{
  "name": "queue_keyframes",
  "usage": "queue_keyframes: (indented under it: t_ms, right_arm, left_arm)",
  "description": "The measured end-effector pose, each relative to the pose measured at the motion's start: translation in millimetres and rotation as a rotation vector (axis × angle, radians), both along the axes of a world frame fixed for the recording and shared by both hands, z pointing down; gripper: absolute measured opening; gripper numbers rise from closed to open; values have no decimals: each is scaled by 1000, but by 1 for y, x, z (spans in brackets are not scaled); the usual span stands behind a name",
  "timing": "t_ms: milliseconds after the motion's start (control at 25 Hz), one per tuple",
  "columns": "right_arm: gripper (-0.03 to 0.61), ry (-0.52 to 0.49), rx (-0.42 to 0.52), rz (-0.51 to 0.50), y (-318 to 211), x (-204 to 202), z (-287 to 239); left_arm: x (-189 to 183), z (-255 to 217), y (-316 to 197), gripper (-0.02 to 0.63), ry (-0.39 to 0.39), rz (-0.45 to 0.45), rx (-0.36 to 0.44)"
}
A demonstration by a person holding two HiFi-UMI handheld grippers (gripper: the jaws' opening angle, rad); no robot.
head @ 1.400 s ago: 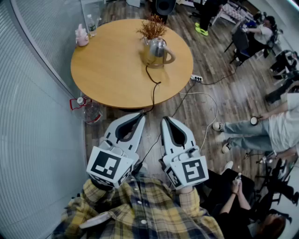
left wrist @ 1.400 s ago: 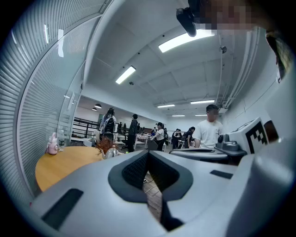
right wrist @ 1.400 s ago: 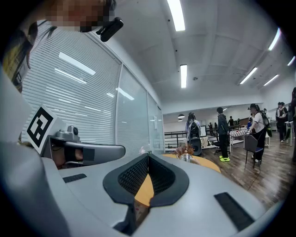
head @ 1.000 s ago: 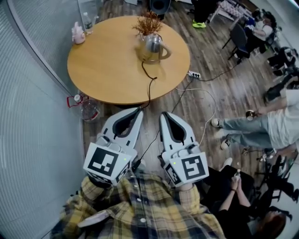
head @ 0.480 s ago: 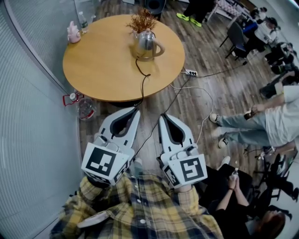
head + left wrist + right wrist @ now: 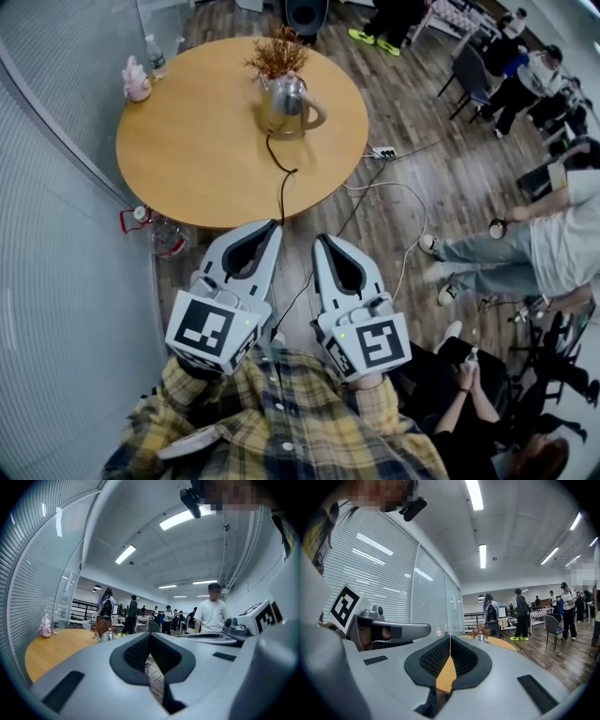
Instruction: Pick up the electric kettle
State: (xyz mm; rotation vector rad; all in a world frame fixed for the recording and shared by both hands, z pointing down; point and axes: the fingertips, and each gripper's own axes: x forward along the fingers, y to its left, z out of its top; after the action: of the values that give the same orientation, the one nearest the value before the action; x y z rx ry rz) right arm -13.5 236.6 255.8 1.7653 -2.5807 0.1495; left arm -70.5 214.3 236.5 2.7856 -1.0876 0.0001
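The steel electric kettle (image 6: 284, 103) stands on the far side of a round wooden table (image 6: 187, 150), handle to the right, with a dried plant (image 6: 272, 54) just behind it. Its black cord (image 6: 281, 183) runs off the near edge. My left gripper (image 6: 275, 225) and right gripper (image 6: 319, 240) are side by side at the table's near edge, level, both shut and empty, well short of the kettle. The left gripper view shows the kettle (image 6: 108, 635) small and far beyond the left gripper (image 6: 150, 634). The right gripper view shows the kettle (image 6: 482, 637) beyond the right gripper (image 6: 450, 637).
A pink bottle (image 6: 137, 81) and a water bottle (image 6: 154, 54) stand at the table's far left. A jug with a red handle (image 6: 159, 236) sits on the floor by the glass wall. A power strip (image 6: 382, 152) and cables lie to the right. Seated people (image 6: 525, 253) are at the right.
Both grippers have moved together toward the table, and their tips now reach its near edge in the head view. The table and kettle sit further left in the picture. Jaws stay shut.
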Motion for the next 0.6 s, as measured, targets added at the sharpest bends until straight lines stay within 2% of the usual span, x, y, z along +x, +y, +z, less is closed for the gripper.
queue_keyframes:
  t_ms: [600]
  right_arm:
    - [32, 18, -3, 58, -150, 9, -6]
  left_arm:
    - [8, -3, -150, 2, -13, 46, -9]
